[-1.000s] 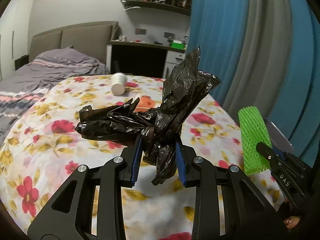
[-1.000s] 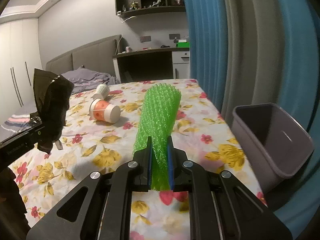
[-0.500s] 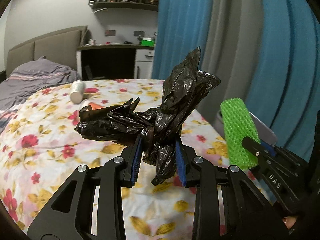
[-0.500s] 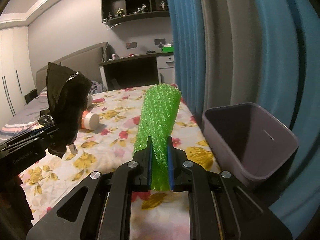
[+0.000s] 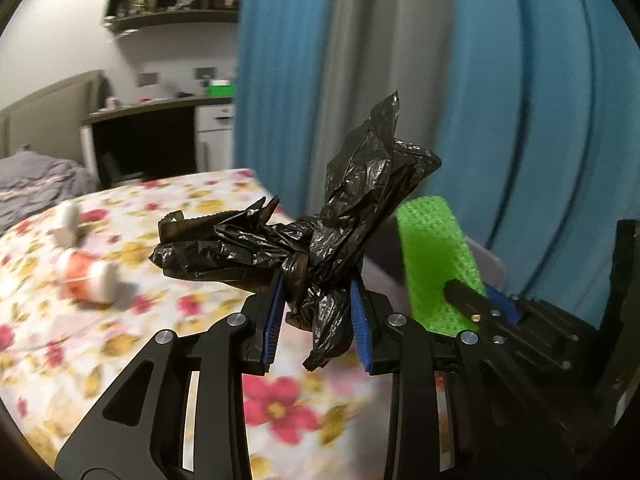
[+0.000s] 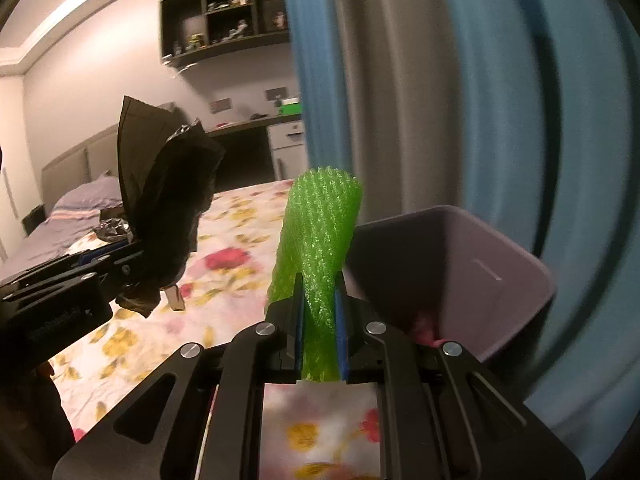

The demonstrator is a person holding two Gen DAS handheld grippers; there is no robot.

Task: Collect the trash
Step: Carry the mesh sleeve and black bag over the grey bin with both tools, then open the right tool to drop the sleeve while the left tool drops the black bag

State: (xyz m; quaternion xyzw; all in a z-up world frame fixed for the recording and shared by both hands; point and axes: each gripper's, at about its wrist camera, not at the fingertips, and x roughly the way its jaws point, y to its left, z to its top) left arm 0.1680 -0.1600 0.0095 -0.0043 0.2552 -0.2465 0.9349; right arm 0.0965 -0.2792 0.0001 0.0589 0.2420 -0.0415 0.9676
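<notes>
Black plastic, crumpled and knotted, is sitting between the blue pads of the left gripper (image 5: 316, 316): this black bag (image 5: 320, 240) is being pinched at its knot, with one part standing up and another part spreading to the left. The jaws are closing narrowly on it, and the bag is hanging in the air above the floral tablecloth (image 5: 120, 320), not touching it.

The right gripper (image 6: 319, 328) is squeezing a green foam net (image 6: 320, 240), a tube-shaped sleeve that is pointing up and slightly away from the camera. Its jaws are also narrow, pressing the lower part of the net flat. In the right wrist view the net is standing just beside the near rim of the grey-purple trash bin (image 6: 480, 264), which is placed at the right edge of the table, close to the blue and grey curtain (image 6: 460, 100). Something pink is lying at the bottom of the bin, but I cannot tell what it is.

Both grippers are being held near each other, the left one to the left of the net. On the tablecloth, well apart from them, an orange and white paper cup (image 5: 86, 280) is lying on its side, blurred, and a white cup (image 5: 68, 222) is lying behind it.
</notes>
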